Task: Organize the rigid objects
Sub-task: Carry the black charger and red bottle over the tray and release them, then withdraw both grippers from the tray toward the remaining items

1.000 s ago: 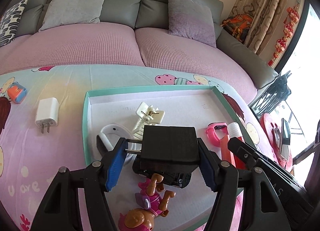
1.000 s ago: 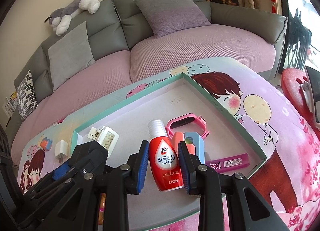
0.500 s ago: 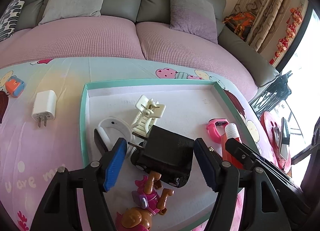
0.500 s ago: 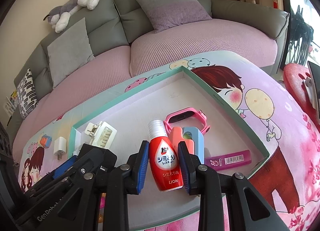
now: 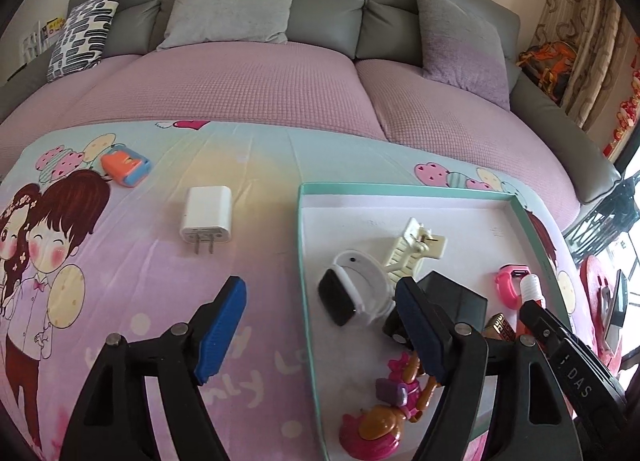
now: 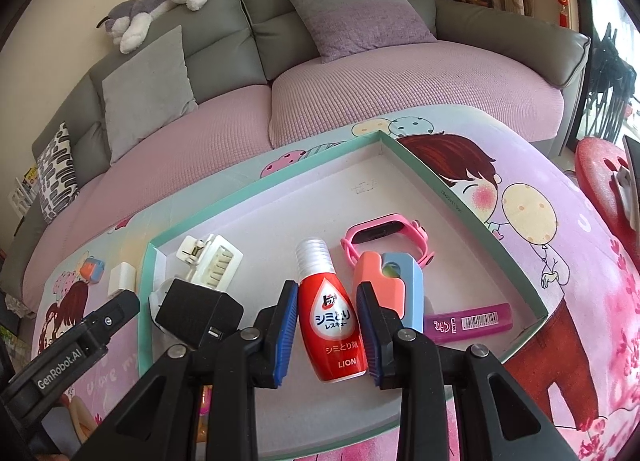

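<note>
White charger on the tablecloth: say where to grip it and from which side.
Grip the white charger across its two smooth side faces, coming down from above with the open left gripper. It lies flat, its prongs toward the camera, so keep the fingers off that end.

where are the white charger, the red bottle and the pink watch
white charger (image 5: 206, 214), left wrist view, top face
red bottle (image 6: 333, 323), right wrist view, label
pink watch (image 6: 378, 231), right wrist view, dark screen

Black plastic fingers (image 6: 280, 341) with blue pads (image 5: 220, 325), silver screws, white "GenRobot.AI" lettering.
</note>
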The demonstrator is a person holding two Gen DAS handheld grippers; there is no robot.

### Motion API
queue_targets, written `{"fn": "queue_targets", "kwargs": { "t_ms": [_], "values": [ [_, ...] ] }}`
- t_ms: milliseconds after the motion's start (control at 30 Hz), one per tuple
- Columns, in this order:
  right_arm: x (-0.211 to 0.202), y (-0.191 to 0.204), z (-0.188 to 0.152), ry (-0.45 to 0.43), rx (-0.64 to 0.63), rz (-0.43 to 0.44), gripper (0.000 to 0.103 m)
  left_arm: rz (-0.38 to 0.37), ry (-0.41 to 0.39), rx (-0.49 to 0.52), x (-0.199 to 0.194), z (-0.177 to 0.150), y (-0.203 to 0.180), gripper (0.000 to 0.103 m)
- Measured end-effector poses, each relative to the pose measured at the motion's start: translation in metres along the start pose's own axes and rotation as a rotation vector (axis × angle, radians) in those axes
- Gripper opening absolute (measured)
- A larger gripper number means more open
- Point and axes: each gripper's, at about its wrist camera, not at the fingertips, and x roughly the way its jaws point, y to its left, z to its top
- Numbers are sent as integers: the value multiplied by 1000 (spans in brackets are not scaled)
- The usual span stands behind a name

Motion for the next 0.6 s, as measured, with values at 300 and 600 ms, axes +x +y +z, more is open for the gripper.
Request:
{"fn": "queue_targets", "kwargs": {
  "t_ms": [300, 600],
  "values": [
    [0, 8, 0, -8, -44, -27, 55, 59, 21, -28, 8, -2, 12, 92],
    [4, 21, -3, -15, -109, -17, 89, 121, -11, -64, 11, -4, 28, 100]
  ]
}}
